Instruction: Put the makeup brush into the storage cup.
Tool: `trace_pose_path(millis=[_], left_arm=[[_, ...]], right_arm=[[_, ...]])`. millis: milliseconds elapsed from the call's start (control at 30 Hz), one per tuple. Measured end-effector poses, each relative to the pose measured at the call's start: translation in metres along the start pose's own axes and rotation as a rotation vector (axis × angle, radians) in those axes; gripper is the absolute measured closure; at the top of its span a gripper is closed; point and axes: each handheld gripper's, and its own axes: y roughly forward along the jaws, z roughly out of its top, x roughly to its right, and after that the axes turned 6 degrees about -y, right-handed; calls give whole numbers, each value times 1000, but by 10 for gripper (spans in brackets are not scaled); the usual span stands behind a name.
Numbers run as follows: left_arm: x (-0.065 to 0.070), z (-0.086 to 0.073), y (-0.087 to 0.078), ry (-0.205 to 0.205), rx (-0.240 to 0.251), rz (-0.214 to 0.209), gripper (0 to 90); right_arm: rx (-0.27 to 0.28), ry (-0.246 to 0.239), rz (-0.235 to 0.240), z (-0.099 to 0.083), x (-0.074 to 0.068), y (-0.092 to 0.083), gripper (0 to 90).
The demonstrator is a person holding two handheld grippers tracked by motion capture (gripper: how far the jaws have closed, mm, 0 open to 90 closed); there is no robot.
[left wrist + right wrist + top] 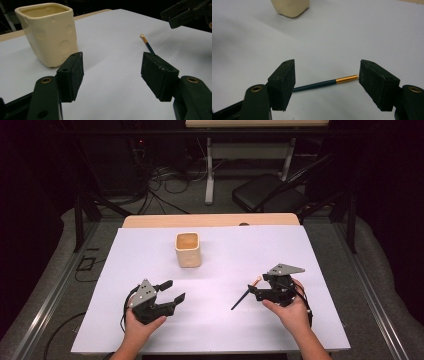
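Right claw [325, 82] jaws apart, straddling paintbrush [322, 83] on worktop [225, 330] | left claw [172, 291] apart, empty | brush likely light, thin, rolls easily | grip mid-handle

We are seeing a slim paintbrush [325, 82] lying flat on the white sheet [220, 320], well apart from the cream cup [188, 250], toward the sheet's near right side. Its handle is showing dark blue-green, with a gold metal band running up to a pale tip [142, 35]. In the high view it is lying at a slant, its dark end pointing away from the cup. The cup is standing upright, square-mouthed with rounded corners and shallow round dimples in its walls.
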Motion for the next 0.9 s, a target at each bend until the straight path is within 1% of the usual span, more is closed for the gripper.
trace_pose_path(millis=[33,133,367,500,600,867,900], left_arm=[[0,0,0,0,0,0,346],[0,0,0,0,-1,0,346],[0,0,1,0,-2,2,346],[0,0,1,-3,-1,2,346],[0,0,1,-1,-3,-2,346],[0,0,1,1,-6,1,347],[0,0,1,1,-7,-3,347]], right_arm=[[-16,-6,-1,1,1,1,291],[-51,2,-3,3,1,4,294],[-117,-4,-1,6,2,8,298],[-143,-16,-6,8,2,10,299],[-154,-16,-4,10,2,12,299],[-204,-9,-10,16,2,18,299],[-214,-4,-8,17,2,19,300]])
